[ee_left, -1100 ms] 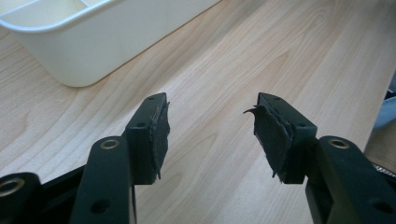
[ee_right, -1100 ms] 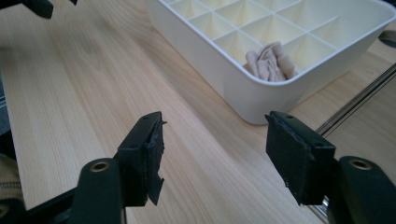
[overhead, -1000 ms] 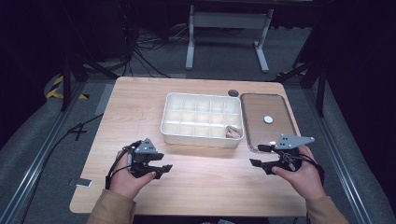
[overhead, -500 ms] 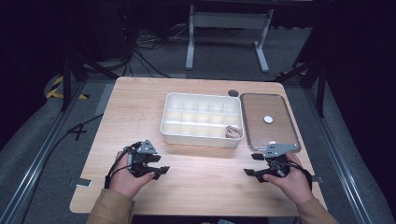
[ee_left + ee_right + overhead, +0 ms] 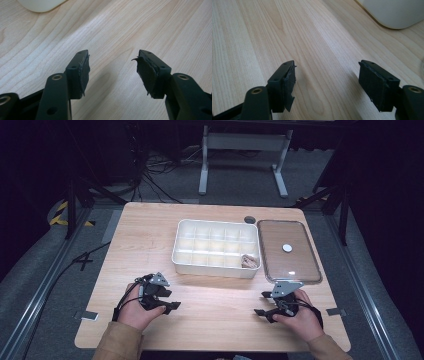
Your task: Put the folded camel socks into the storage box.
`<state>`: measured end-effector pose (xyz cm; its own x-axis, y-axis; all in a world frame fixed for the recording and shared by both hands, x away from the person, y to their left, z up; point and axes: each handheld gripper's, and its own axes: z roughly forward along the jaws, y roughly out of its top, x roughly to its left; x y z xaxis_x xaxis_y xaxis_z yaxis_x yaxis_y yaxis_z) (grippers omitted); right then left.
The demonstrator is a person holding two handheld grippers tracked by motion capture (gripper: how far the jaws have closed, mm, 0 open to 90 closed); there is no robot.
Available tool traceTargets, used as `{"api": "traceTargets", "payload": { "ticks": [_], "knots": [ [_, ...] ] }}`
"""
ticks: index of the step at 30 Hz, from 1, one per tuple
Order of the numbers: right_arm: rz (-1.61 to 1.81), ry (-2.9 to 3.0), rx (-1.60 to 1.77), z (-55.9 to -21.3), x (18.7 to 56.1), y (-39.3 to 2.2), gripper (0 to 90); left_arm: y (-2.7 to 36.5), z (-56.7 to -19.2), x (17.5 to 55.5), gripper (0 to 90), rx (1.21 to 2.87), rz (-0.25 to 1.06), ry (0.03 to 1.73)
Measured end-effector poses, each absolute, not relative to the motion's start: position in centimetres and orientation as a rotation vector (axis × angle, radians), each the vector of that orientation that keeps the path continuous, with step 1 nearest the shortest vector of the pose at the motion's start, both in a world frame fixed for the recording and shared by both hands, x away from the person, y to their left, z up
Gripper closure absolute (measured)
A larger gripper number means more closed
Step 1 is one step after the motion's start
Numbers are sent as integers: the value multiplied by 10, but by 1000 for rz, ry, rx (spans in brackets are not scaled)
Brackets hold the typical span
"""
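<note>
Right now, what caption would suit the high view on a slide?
Two hand-held grippers, left and right, rest open on a wooden table before a white divided tray and its clear lid.

Bare wood lies open across the near half of the table (image 5: pixel 220 320), between and ahead of the 2 grippers. Farther back the white compartment tray (image 5: pixel 216 266) blocks the middle, with the clear lid (image 5: pixel 305 270) flat just beside it on the right; free strips remain along the left side and far edge.
</note>
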<state>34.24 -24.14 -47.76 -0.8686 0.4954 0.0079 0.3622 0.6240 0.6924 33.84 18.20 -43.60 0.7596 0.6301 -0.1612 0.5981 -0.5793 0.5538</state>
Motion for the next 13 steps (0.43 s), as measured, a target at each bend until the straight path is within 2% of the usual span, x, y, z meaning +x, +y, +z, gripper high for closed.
{"api": "traceTargets", "payload": {
  "ticks": [9, 13],
  "knots": [
    [1125, 2626, 713, -482, 342, -240, 272, 181, -441, 339, 428, 2392, 88, 903],
    [1127, 2621, 717, -482, 342, -240, 272, 182, -445, 340, 392, 2381, 109, 902]
  ]
}}
